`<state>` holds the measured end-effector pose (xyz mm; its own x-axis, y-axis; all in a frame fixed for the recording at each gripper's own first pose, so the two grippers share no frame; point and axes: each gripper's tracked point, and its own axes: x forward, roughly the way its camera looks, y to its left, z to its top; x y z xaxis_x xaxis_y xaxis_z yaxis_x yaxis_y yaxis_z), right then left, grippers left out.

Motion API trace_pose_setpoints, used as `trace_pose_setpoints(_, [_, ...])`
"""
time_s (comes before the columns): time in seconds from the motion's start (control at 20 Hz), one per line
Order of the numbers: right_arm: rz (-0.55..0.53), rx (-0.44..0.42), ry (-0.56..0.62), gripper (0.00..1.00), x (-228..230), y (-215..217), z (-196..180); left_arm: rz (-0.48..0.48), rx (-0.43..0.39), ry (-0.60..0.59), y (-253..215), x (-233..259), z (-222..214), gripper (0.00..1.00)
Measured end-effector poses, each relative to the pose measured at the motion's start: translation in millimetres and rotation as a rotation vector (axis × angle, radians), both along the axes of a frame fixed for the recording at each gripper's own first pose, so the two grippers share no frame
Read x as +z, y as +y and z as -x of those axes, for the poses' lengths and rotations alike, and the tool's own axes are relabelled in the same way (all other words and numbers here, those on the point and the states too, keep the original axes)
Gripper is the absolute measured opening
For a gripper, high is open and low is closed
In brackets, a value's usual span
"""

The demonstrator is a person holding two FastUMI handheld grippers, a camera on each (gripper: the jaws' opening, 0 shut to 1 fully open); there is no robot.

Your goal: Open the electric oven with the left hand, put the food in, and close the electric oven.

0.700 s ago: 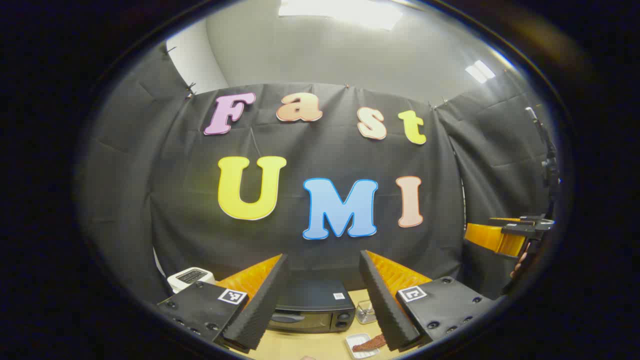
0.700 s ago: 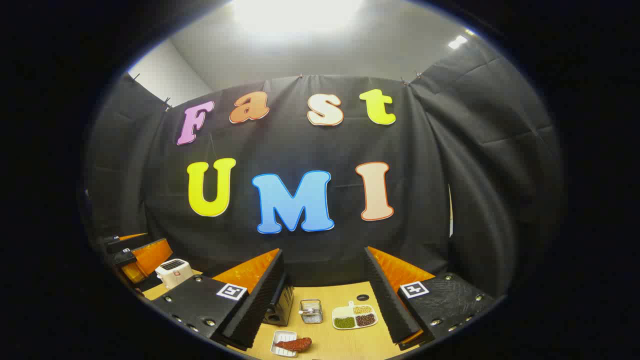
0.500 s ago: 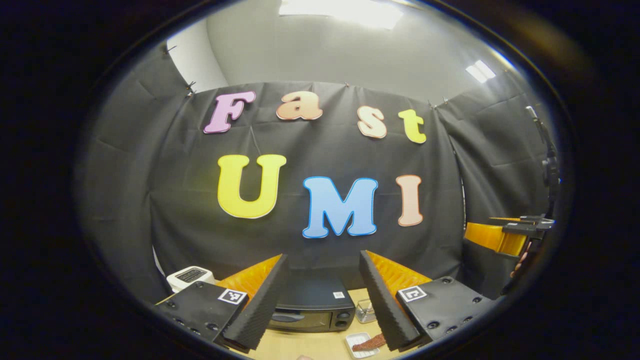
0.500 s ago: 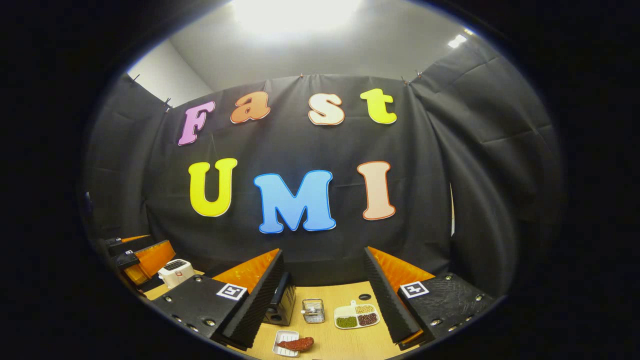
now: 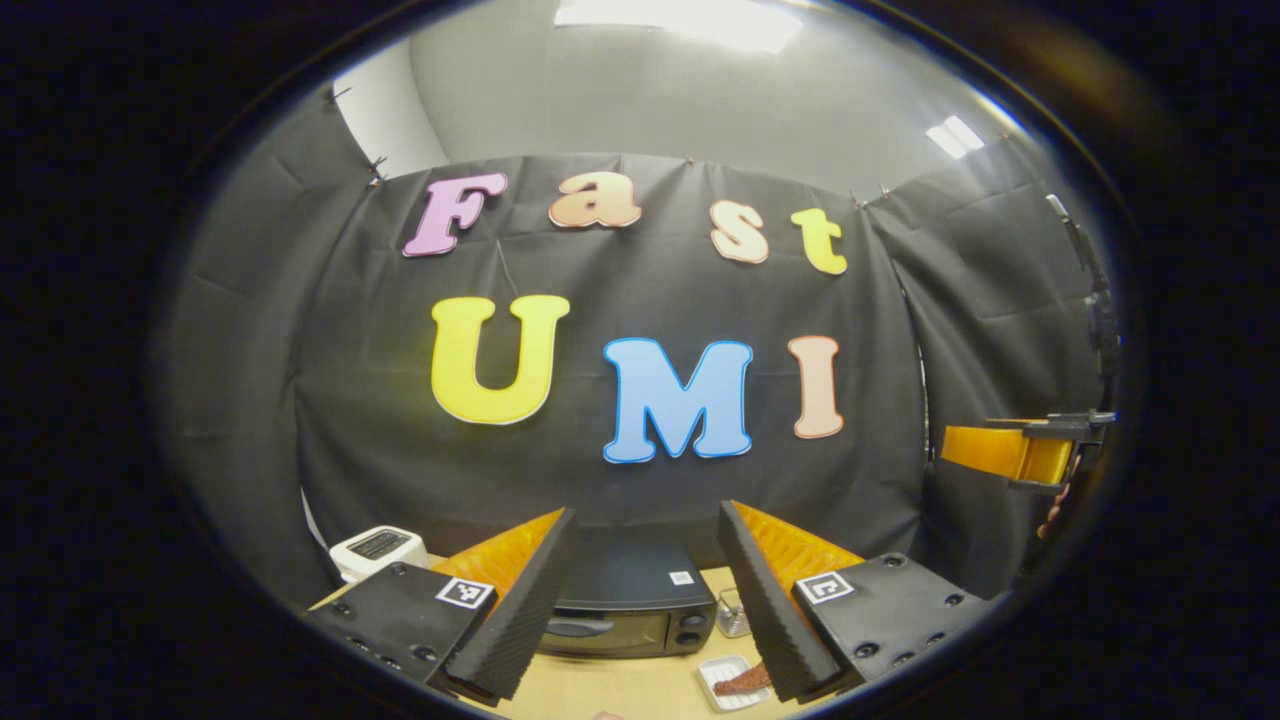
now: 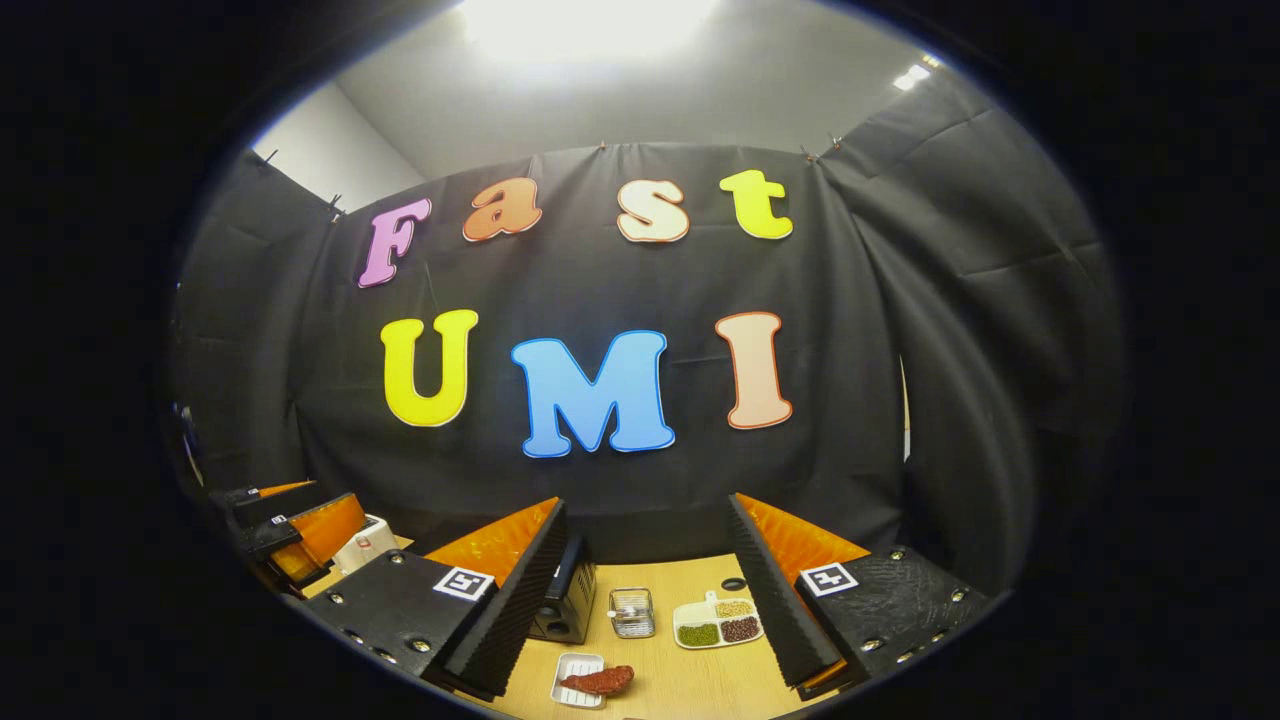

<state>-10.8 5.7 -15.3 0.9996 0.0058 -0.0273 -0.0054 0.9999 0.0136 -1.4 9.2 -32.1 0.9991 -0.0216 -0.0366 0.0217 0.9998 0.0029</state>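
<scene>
A pale wooden surface [image 6: 690, 670] runs along the foot of a booth hung with black cloth [image 6: 950, 330], under a grey ceiling with bright light panels [image 5: 690, 15]. On it, in the left gripper view, the dark electric oven [image 5: 625, 605] stands with its door shut, seen between the spread fingers of the left gripper [image 5: 640, 600], which holds nothing. A white toaster [image 5: 378, 548] sits to the oven's left, near the cloth. To the oven's right lies a small white tray [image 5: 722, 682] carrying the reddish-brown food [image 5: 745, 680], partly hidden by a finger. In the right gripper view the right gripper [image 6: 645, 600] is likewise spread and empty, well above the surface; between its fingers show the oven's side [image 6: 568, 605], a small wire basket [image 6: 632, 612], a divided dish of beans [image 6: 715, 625], and the food [image 6: 600, 680] on its tray [image 6: 572, 682] nearer the camera. The other gripper shows at each view's edge, held up off the surface.
</scene>
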Motion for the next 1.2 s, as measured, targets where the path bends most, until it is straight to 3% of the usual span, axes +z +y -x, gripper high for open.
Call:
trace_pose_setpoints(0.55, [-0.006,-0.004,0.07,0.96,-23.6,12.3,9.8,0.036,-0.014,0.173,23.2,-62.3,-42.3,0.95])
trace_pose_setpoints(0.65, [0.002,-0.012,0.072,0.96,-23.7,11.7,12.9,0.023,-0.013,0.212,30.4,-84.3,-55.2,0.92])
trace_pose_setpoints(0.9, [0.006,-0.027,0.097,0.96,-34.4,6.7,14.5,0.002,0.005,0.303,49.9,-142.9,-87.3,0.97])
trace_pose_setpoints(1.2, [0.007,-0.065,0.135,0.96,-47.1,-5.8,12.9,-0.039,0.012,0.396,66.9,-207.2,-120.8,0.94])
